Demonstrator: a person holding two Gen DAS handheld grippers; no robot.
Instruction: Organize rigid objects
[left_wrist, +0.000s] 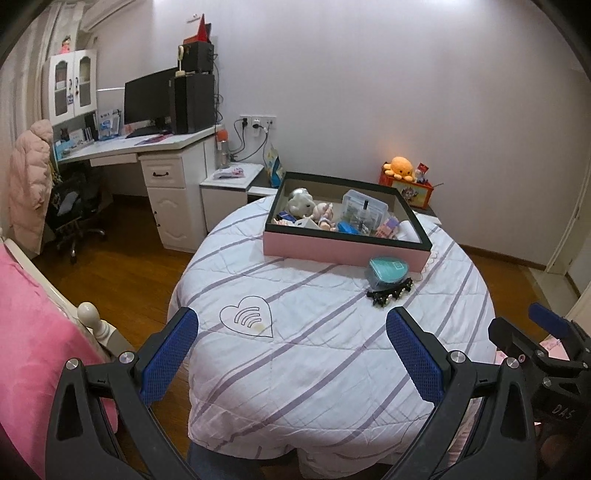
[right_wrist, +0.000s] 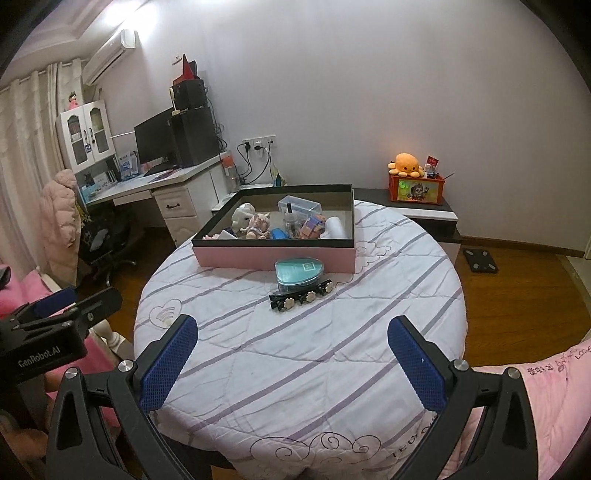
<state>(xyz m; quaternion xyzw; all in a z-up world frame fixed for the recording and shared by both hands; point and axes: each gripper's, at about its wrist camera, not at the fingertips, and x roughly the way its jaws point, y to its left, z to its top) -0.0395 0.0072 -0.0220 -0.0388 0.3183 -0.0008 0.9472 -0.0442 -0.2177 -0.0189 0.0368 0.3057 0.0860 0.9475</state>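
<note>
A pink box (left_wrist: 343, 251) (right_wrist: 273, 258) with a black rim stands at the far side of the round cloth-covered table (left_wrist: 314, 350) (right_wrist: 295, 350). Inside lie a white plush, a small doll, a clear plastic case, a bottle and other small items. In front of the box sits a teal heart-shaped case (left_wrist: 388, 272) (right_wrist: 299, 275), with a black flower hair clip (left_wrist: 389, 293) (right_wrist: 301, 298) just nearer. My left gripper (left_wrist: 291, 332) is open over the table's near left, empty. My right gripper (right_wrist: 291, 339) is open too, holding nothing, short of the clip.
A white desk (left_wrist: 147, 147) with a monitor and an office chair (left_wrist: 77, 210) stand at the left. A pink bed (left_wrist: 33, 350) borders the table's left. A low cabinet with an orange plush (right_wrist: 406, 164) on a red box is behind the table. Wooden floor surrounds it.
</note>
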